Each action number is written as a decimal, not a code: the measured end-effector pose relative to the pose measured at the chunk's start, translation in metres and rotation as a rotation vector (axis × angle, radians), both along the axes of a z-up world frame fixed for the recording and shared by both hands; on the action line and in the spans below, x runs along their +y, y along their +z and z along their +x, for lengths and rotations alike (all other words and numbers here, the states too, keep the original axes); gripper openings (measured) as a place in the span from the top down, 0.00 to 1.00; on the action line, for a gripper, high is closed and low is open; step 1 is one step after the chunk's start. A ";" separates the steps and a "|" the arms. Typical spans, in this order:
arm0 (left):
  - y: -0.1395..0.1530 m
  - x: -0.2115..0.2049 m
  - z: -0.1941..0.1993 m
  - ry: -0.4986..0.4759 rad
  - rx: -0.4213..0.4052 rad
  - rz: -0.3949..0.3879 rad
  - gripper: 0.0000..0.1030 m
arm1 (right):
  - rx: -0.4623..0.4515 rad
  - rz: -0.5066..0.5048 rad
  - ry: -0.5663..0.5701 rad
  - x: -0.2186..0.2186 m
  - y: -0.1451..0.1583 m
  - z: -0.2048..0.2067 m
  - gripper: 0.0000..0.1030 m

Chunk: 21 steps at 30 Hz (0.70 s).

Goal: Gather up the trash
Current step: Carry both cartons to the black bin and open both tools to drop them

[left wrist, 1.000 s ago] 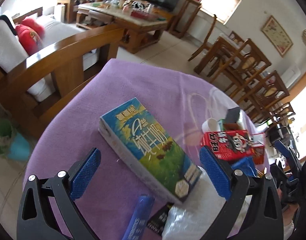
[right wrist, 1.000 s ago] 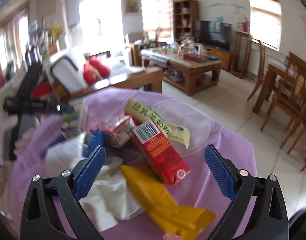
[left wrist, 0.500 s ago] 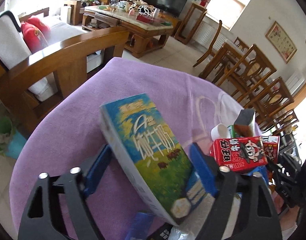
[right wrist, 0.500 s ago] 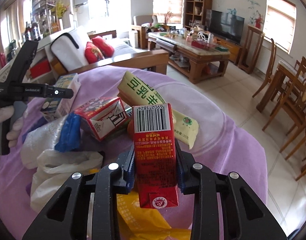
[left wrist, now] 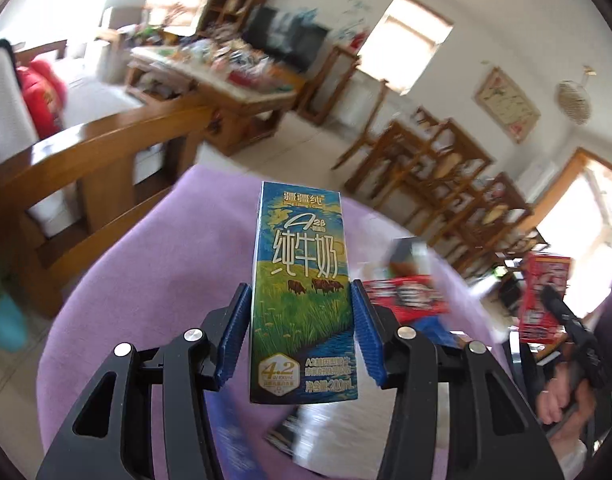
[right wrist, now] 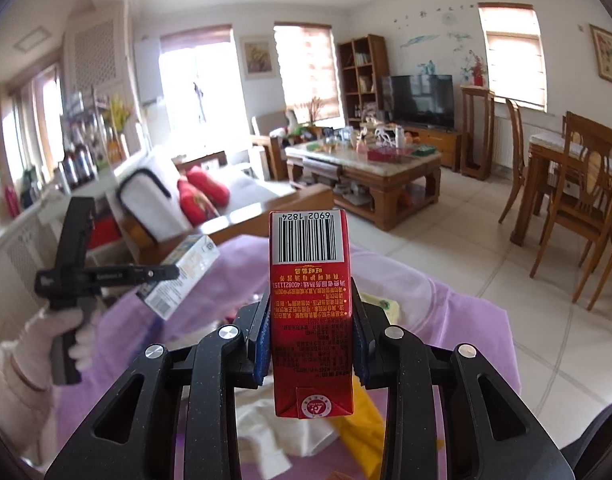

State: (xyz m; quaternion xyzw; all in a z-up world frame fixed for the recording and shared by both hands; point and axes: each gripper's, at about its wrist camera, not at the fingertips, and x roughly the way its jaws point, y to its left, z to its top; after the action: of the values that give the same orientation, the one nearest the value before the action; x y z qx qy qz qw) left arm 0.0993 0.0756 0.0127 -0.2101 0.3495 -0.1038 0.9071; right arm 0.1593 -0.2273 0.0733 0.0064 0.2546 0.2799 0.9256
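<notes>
A blue-and-green milk carton (left wrist: 298, 240) stands upright between the blue pads of my left gripper (left wrist: 300, 286). The jaws are closing and both pads press on its sides, with the carton lifted off the purple tablecloth (left wrist: 166, 280). My right gripper (right wrist: 311, 304) is shut on a red drink carton (right wrist: 310, 272), barcode end up, held above the cloth (right wrist: 446, 320). In the right wrist view the left gripper (right wrist: 162, 272) and its milk carton (right wrist: 182, 272) hang at the left. The red carton (left wrist: 544, 296) shows at the right edge of the left wrist view.
More trash lies on the cloth: a red cartoon carton (left wrist: 406, 296), a white plastic bag (right wrist: 274, 432), a yellow wrapper (right wrist: 366, 424). A wooden sofa frame (left wrist: 86, 160) stands beyond the table's left side, with dining chairs (right wrist: 578, 200) to the right.
Both grippers went from wide open around cartons lying on the cloth to clamped on them. Each carton has been raised off the table and now points upward.
</notes>
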 end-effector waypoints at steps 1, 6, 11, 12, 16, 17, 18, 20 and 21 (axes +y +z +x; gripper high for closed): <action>0.006 -0.005 -0.004 -0.016 -0.012 -0.005 0.52 | 0.002 0.018 -0.006 -0.007 0.004 -0.006 0.69; 0.039 -0.057 -0.021 -0.156 -0.081 -0.035 0.52 | 0.011 0.091 -0.065 -0.061 0.024 -0.040 0.69; 0.052 -0.153 -0.021 -0.367 -0.093 -0.074 0.52 | 0.037 0.100 -0.189 -0.147 0.026 -0.075 0.69; 0.051 -0.178 -0.018 -0.415 -0.082 -0.089 0.52 | 0.044 0.088 -0.233 -0.167 0.024 -0.083 0.69; 0.036 -0.270 -0.012 -0.581 -0.036 -0.135 0.52 | 0.106 0.057 -0.401 -0.243 -0.002 -0.108 0.69; 0.030 -0.291 -0.010 -0.617 -0.021 -0.144 0.52 | 0.135 0.045 -0.459 -0.268 -0.010 -0.113 0.69; 0.026 -0.311 -0.008 -0.645 -0.008 -0.150 0.52 | 0.159 0.047 -0.499 -0.287 -0.019 -0.118 0.69; 0.016 -0.358 0.000 -0.700 0.016 -0.165 0.52 | 0.191 0.048 -0.563 -0.313 -0.035 -0.125 0.69; 0.013 -0.374 0.001 -0.716 0.023 -0.170 0.52 | 0.201 0.047 -0.587 -0.324 -0.043 -0.129 0.69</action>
State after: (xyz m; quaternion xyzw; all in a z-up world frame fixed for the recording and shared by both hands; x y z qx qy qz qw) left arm 0.1001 -0.2982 0.0260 -0.1500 0.4012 -0.4411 0.7887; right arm 0.0303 -0.5514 0.0299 0.1286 0.3254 0.0043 0.9368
